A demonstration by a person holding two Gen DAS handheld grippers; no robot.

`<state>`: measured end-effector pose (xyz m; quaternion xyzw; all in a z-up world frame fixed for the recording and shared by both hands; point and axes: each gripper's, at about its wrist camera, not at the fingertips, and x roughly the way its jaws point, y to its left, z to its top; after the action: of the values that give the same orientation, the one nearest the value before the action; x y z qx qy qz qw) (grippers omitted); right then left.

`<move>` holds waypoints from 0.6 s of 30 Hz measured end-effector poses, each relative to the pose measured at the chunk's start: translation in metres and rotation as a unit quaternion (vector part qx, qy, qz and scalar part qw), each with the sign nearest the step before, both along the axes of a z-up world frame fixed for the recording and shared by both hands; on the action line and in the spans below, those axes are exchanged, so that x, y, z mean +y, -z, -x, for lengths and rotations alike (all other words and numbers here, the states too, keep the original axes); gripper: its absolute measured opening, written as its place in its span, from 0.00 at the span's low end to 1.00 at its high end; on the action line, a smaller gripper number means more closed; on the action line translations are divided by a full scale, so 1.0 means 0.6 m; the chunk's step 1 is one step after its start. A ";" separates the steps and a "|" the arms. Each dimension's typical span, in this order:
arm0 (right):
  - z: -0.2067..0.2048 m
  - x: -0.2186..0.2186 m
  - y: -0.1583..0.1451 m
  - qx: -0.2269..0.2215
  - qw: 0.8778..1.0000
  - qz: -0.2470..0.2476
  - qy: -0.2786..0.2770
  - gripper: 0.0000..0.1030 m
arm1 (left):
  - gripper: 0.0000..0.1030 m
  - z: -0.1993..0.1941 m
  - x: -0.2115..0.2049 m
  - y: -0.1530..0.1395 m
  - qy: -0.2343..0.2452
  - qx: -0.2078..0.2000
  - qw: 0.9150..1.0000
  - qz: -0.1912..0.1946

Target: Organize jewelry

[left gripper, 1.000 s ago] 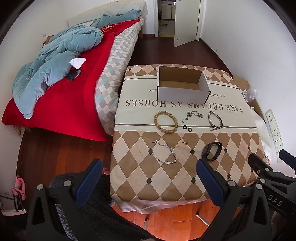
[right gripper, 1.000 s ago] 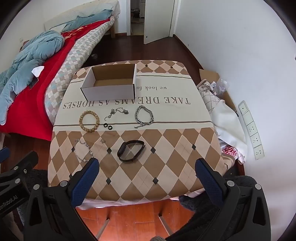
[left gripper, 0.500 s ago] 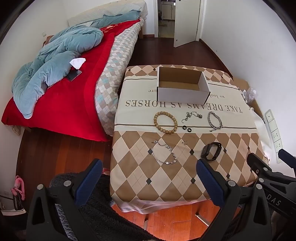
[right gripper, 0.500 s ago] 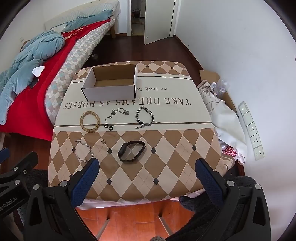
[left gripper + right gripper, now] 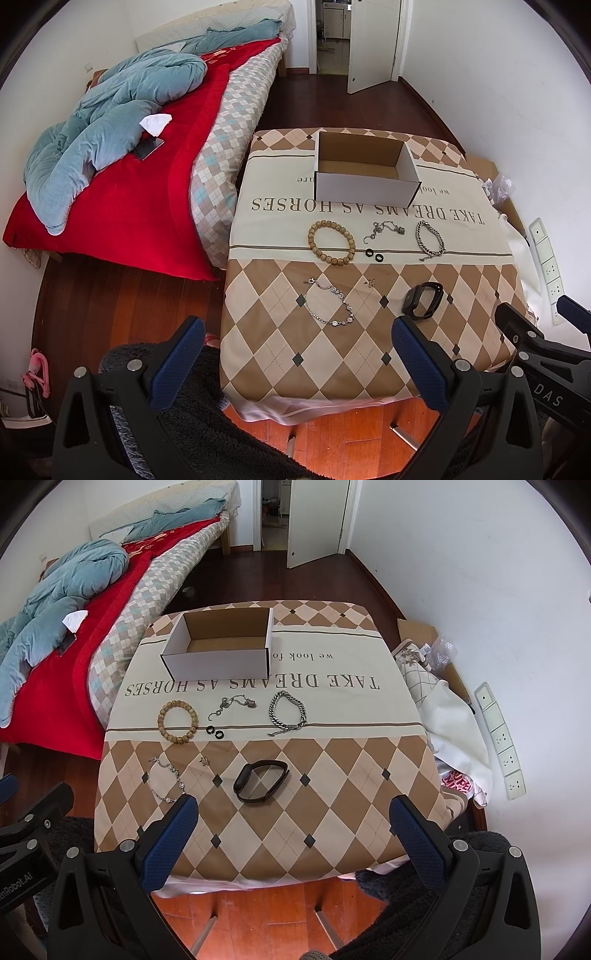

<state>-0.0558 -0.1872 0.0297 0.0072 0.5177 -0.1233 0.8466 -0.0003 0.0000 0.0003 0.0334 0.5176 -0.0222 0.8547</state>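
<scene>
An open white cardboard box [image 5: 364,186] [image 5: 218,661] stands at the far side of a cloth-covered table [image 5: 280,354] [image 5: 332,812]. In front of it lie a wooden bead bracelet [image 5: 331,243] [image 5: 179,721], a thin silver chain [image 5: 386,229] [image 5: 236,704], a thick silver chain bracelet [image 5: 428,238] [image 5: 288,710], two black rings [image 5: 373,254] [image 5: 215,731], a jewelled bracelet [image 5: 332,304] [image 5: 166,779], a small earring [image 5: 370,283] [image 5: 204,761] and a black wristband [image 5: 423,300] [image 5: 260,781]. My left gripper [image 5: 295,358] and right gripper [image 5: 293,834] are open and empty, held above the table's near edge.
A bed with a red cover and blue quilt [image 5: 122,129] stands left of the table. A white wall with a socket strip [image 5: 498,738] and a pile of cloth and cardboard [image 5: 443,709] lie to the right. Wooden floor leads to an open door [image 5: 373,40].
Both grippers have drifted very slightly; the view of the table shifts a little. Nothing on the table has moved.
</scene>
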 end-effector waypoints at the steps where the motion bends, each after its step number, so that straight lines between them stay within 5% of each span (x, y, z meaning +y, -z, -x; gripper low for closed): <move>1: 0.000 0.000 0.000 0.000 1.000 0.001 0.000 1.00 | 1.00 0.000 0.000 0.000 0.000 0.000 1.000 0.000; 18: -0.001 0.002 0.000 0.001 1.000 0.000 0.000 1.00 | 1.00 0.005 0.002 0.007 0.001 0.002 1.000 0.002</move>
<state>-0.0552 -0.1860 0.0294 0.0069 0.5188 -0.1237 0.8459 -0.0035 0.0010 -0.0042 0.0323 0.5196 -0.0239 0.8534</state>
